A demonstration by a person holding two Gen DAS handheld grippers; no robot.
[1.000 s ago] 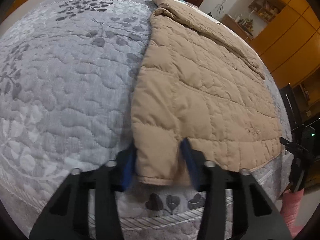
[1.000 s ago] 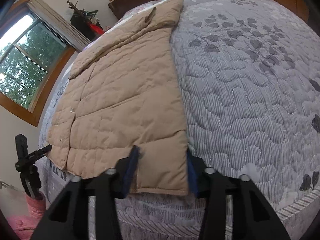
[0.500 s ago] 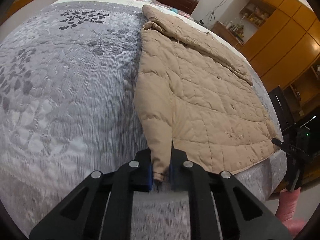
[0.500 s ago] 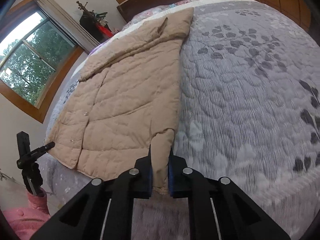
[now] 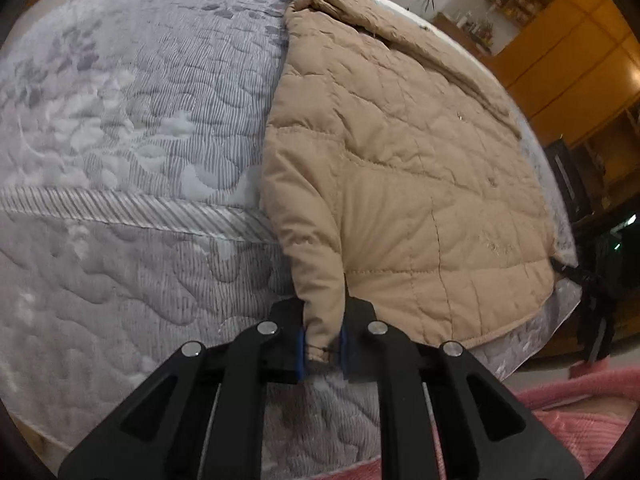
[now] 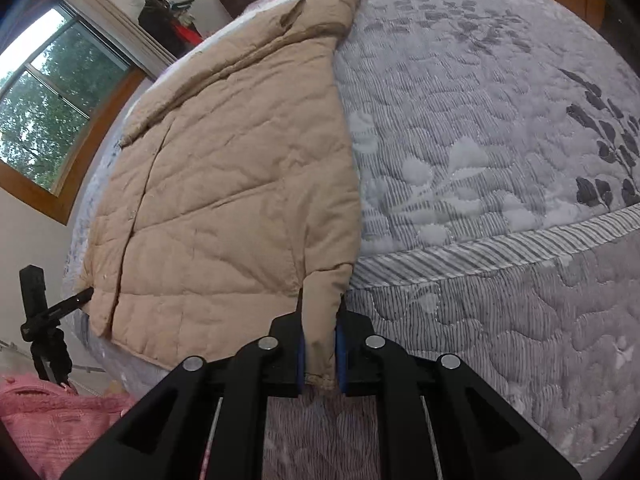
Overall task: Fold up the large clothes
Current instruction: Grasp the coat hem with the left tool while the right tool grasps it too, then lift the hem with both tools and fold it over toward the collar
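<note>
Tan quilted coat (image 5: 400,168), grey leaf-patterned bedspread (image 5: 140,128), black tongs (image 5: 322,344) with blue pads (image 5: 300,350)

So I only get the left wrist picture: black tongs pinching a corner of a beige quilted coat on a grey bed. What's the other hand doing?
Observer: The right tongs are shut on a hem corner of the coat too.
Visitor: Is there daylight anywhere?
Observer: Yes, there's a wood-framed window beyond the bed, with green trees outside.
Visitor: Anything beside it?
Observer: A pale curtain hangs drawn to one side of it.
</note>
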